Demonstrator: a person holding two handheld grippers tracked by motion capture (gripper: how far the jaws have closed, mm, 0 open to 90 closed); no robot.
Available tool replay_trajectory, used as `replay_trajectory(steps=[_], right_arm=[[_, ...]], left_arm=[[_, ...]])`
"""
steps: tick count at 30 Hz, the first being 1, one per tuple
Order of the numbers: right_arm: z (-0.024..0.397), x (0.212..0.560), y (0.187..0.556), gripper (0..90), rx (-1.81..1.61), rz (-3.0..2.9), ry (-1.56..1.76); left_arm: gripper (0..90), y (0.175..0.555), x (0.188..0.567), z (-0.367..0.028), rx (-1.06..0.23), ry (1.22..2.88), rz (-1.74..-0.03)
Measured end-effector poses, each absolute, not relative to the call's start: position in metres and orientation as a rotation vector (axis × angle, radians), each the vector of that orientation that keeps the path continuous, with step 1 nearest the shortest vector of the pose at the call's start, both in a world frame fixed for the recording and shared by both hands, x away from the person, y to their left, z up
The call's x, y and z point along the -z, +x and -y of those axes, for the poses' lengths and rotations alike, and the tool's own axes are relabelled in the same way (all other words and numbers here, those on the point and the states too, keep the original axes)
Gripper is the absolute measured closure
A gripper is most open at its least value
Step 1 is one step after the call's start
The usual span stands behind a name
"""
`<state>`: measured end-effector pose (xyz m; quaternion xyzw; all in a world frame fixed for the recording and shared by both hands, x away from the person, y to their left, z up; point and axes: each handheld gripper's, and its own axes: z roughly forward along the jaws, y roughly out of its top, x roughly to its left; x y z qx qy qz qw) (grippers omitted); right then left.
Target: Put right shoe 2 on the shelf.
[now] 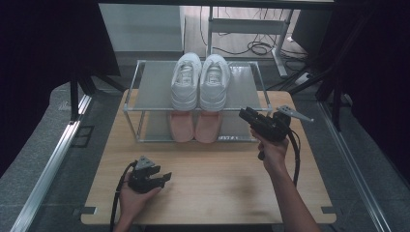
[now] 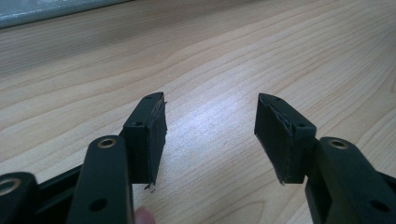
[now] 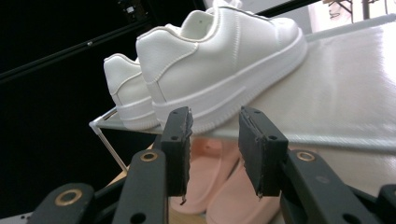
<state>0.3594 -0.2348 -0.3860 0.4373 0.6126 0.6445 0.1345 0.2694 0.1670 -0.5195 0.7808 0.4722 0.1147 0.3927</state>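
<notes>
Rack label writing too blurred

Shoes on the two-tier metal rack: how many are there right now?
4. Two white leather sneakers stand side by side on the metal rack's top shelf. Two pink shoes sit directly below on the lower shelf, partly covered.

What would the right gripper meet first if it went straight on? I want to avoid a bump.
Probably the heel of the nearer white shoe on the rack's top shelf; the right gripper is open and aims there, though depth is hard to judge.
</notes>
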Motion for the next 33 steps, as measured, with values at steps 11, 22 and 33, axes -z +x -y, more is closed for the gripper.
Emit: replay_trajectory(steps=[11, 22, 33], right_arm=[[0.272, 0.414, 0.330, 61.2, -1.831, -1.751, 1.300], [0.297, 0.454, 0.313, 61.0, -1.768, -1.762, 1.381], [0.301, 0.471, 0.311, 60.8, -1.743, -1.772, 1.422]], left_arm=[[44.4, 0.269, 0.519, -0.166, -0.289, 1.986, -1.197], [44.4, 0.269, 0.520, -0.165, -0.291, 1.990, -1.198], [44.4, 0.267, 0.519, -0.166, -0.299, 1.985, -1.198]])
